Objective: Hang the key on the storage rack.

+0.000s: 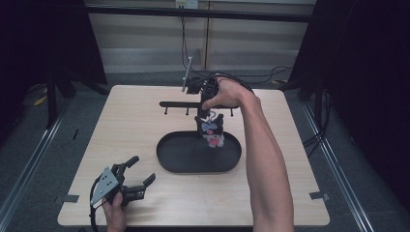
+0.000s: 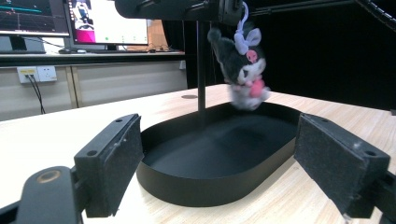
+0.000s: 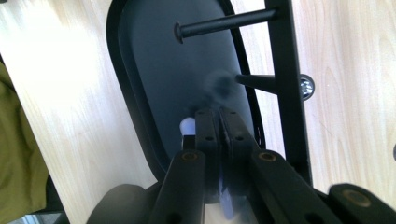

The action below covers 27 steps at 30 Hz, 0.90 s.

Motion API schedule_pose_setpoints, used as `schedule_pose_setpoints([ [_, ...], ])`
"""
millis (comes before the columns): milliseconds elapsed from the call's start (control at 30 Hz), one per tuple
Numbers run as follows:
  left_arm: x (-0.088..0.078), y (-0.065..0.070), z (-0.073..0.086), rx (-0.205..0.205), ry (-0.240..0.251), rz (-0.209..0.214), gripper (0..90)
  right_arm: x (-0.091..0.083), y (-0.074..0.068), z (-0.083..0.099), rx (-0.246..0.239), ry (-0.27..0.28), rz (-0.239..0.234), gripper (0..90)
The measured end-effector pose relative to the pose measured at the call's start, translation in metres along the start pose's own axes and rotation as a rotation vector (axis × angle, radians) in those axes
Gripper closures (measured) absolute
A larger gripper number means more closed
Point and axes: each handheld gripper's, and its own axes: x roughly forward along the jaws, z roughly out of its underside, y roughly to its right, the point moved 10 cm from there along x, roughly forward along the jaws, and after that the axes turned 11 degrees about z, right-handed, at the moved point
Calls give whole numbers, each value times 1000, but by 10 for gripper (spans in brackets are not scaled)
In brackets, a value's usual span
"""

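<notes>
The right tongs (image 1: 209,104) pinch the plush toy's (image 1: 212,130) loop at 12 o'clock over the tray (image 1: 167,162); the left tongs (image 1: 140,176) gape empty. A slip could drop it.

The left gripper (image 2: 219,163) sits low over the light wood counter (image 2: 60,135), its two black padded fingers (image 2: 112,161) spread wide apart with nothing between them. Just beyond them lies a black oval tray (image 2: 205,186), a thin black stand post (image 2: 201,70) rising behind its far rim. A grey, white and pink plush keychain toy (image 2: 243,65) hangs by a white loop from the dark bar above, over the tray's far end; monitors (image 2: 70,21) stand in the background.
</notes>
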Motion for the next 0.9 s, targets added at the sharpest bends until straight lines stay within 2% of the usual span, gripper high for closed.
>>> schedule_pose_setpoints([
  [67,0,0,0,0,-1,0,153,0,3,-2,0,15,16,881],
  [300,0,0,0,-2,-1,1,153,0,4,-6,7,44,5,889],
  [467,0,0,0,-1,0,2,154,5,0,-2,11,35,-25,883],
  [533,0,0,0,-1,0,1,154,5,1,-2,17,43,-20,876],
  [600,0,0,0,-1,0,1,154,6,0,-2,16,64,-24,860],
  [700,0,0,0,-3,0,2,154,3,-1,-1,13,60,-20,843],
  [900,0,0,0,-2,-1,1,154,-6,-4,-5,19,113,-13,783],
])
